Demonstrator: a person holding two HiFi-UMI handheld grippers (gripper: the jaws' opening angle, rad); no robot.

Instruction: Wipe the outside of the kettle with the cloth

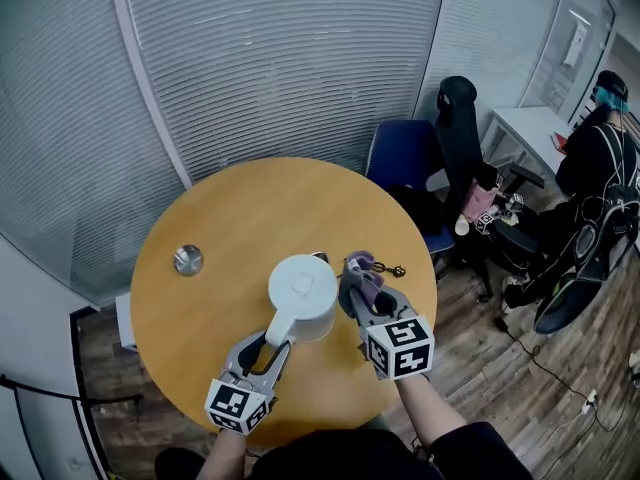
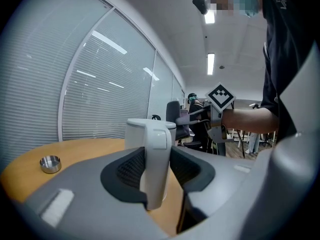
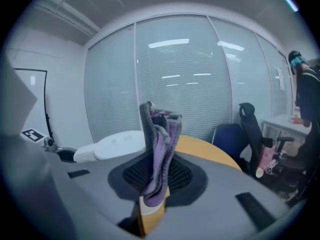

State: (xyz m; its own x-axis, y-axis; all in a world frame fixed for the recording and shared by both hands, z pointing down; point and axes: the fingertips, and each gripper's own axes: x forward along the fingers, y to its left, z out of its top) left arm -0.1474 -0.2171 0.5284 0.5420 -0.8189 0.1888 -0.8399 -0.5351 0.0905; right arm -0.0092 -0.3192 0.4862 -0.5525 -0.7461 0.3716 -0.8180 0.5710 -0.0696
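1. The left gripper (image 1: 268, 345) is clamped on the handle (image 2: 155, 156) of the kettle (image 1: 303, 293), with one ribbed pad pressed against each side of the grip.
2. The right gripper (image 1: 362, 294) is closed on the cloth (image 3: 160, 146). The cloth is a bunched purple and grey rag that stands up out of the jaws in a loose fold.
3. In the head view the cloth (image 1: 363, 272) sits just beside the right flank of the kettle. I cannot tell whether the two touch.
4. The kettle is plain white with a smooth, rounded body and a flat lid that is shut. Its thick, squared handle runs down the side.
5. It stands upright at about the middle of the round wooden table (image 1: 240, 203), so its long axis is vertical. The handle points toward the near edge and slightly left, and the small spout points toward the far edge and slightly right.
6. The shut lid hides whatever is inside the kettle.
7. A small shiny metal dish (image 1: 188, 259) sits well apart from the kettle, close to the table's left edge. What is in it I cannot make out.
8. Beyond the table's far right edge are a blue chair (image 1: 398, 158) and a black office chair (image 1: 457, 118). Further off, a person (image 1: 600, 178) in dark clothes is at a white desk (image 1: 532, 128).
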